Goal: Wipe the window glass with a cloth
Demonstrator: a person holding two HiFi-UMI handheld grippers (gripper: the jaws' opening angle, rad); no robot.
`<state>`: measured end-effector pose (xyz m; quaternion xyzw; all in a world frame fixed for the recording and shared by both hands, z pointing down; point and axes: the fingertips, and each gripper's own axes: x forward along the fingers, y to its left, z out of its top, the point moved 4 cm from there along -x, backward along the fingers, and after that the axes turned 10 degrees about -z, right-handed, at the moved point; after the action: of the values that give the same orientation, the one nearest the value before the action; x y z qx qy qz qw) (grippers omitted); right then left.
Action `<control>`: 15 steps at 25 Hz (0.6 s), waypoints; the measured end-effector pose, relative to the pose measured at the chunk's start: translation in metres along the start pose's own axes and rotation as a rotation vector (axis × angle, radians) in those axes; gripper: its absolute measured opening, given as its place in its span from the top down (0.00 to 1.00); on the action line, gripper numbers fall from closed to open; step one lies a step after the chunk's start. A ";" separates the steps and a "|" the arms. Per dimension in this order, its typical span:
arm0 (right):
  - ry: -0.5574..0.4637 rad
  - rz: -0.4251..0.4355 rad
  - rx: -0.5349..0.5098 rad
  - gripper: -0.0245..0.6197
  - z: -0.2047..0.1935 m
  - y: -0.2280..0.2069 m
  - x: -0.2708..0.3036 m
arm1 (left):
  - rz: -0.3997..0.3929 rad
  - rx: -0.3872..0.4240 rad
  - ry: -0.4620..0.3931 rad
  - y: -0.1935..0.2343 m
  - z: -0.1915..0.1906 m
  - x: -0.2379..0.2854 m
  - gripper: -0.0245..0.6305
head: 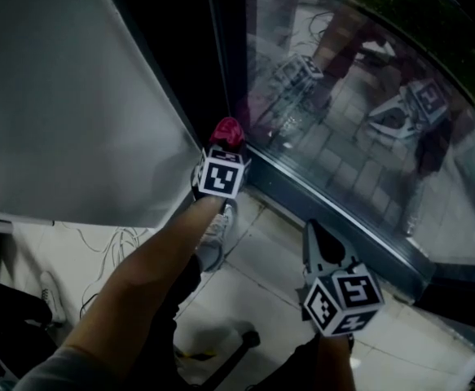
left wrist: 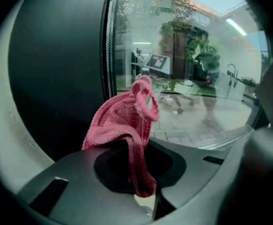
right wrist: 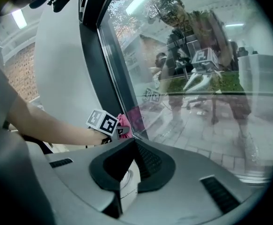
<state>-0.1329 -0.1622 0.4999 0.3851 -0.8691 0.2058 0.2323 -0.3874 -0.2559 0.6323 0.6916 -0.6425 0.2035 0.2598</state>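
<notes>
My left gripper (head: 224,143) is shut on a pink cloth (head: 228,129) and holds it at the lower left corner of the window glass (head: 367,120), next to the dark upright frame (head: 213,55). In the left gripper view the cloth (left wrist: 124,121) bunches up out of the shut jaws (left wrist: 143,186) in front of the glass (left wrist: 188,55). My right gripper (head: 313,233) hangs lower and to the right, above the floor, with its jaws together and nothing in them. The right gripper view shows the left gripper's marker cube (right wrist: 103,122) and the cloth (right wrist: 123,123) against the glass (right wrist: 197,78).
A white panel (head: 66,112) fills the left side beside the dark frame. The window's grey bottom rail (head: 343,222) runs diagonally along the tiled floor. A white shoe (head: 214,239) is below the left gripper. Cables (head: 111,243) and dark equipment (head: 9,308) lie at lower left.
</notes>
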 end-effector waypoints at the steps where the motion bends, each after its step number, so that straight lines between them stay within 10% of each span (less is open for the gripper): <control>1: 0.003 0.002 0.005 0.98 -0.002 0.000 0.000 | 0.001 0.008 -0.001 0.001 0.003 0.001 0.88; 15: -0.026 -0.047 0.107 0.98 -0.007 -0.019 -0.013 | -0.081 0.060 0.004 -0.048 0.006 0.005 0.88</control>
<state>-0.1083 -0.1626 0.5017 0.4200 -0.8505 0.2414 0.2049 -0.3395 -0.2616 0.6264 0.7242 -0.6070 0.2134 0.2482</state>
